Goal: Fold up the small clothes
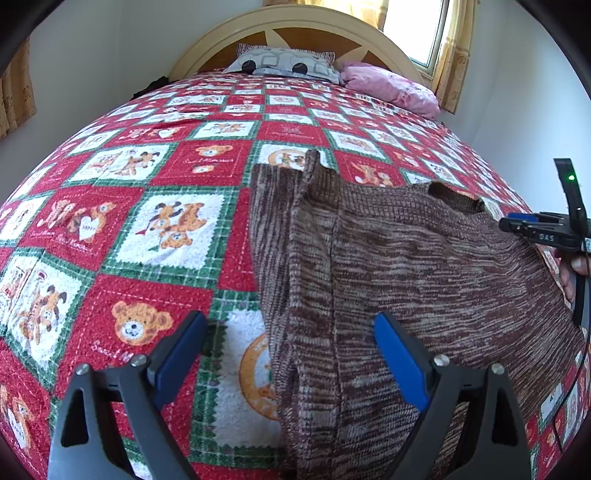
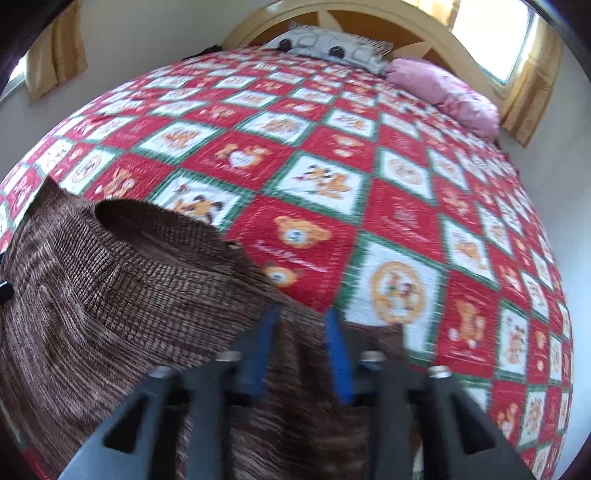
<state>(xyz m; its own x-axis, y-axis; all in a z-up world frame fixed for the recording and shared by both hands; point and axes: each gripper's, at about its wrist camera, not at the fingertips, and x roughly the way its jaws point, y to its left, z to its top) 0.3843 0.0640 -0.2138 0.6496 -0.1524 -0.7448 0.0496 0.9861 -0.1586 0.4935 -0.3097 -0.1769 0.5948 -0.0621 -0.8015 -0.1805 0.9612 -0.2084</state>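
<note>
A brown marled knit sweater (image 1: 406, 266) lies flat on the bed, its left side folded in as a long strip (image 1: 280, 229). My left gripper (image 1: 290, 319) hangs over that folded left edge with its blue pads (image 1: 400, 363) wide apart; nothing is gripped. In the right wrist view the sweater (image 2: 110, 277) shows its dark neck opening (image 2: 147, 218). My right gripper (image 2: 301, 317) is over the sweater's right shoulder edge, blue pads (image 2: 338, 350) partly apart, fabric lying below the gap and not pinched. The left wrist view catches the right gripper (image 1: 511, 223) side-on at the sweater's far right.
A red, white and green teddy-bear quilt (image 1: 129, 221) covers the whole bed. A grey patterned pillow (image 1: 284, 64) and a pink pillow (image 1: 391, 86) lie by the curved headboard (image 1: 207, 51). A hand (image 1: 576, 273) holds the right gripper. Walls and a curtained window (image 1: 424, 33) surround the bed.
</note>
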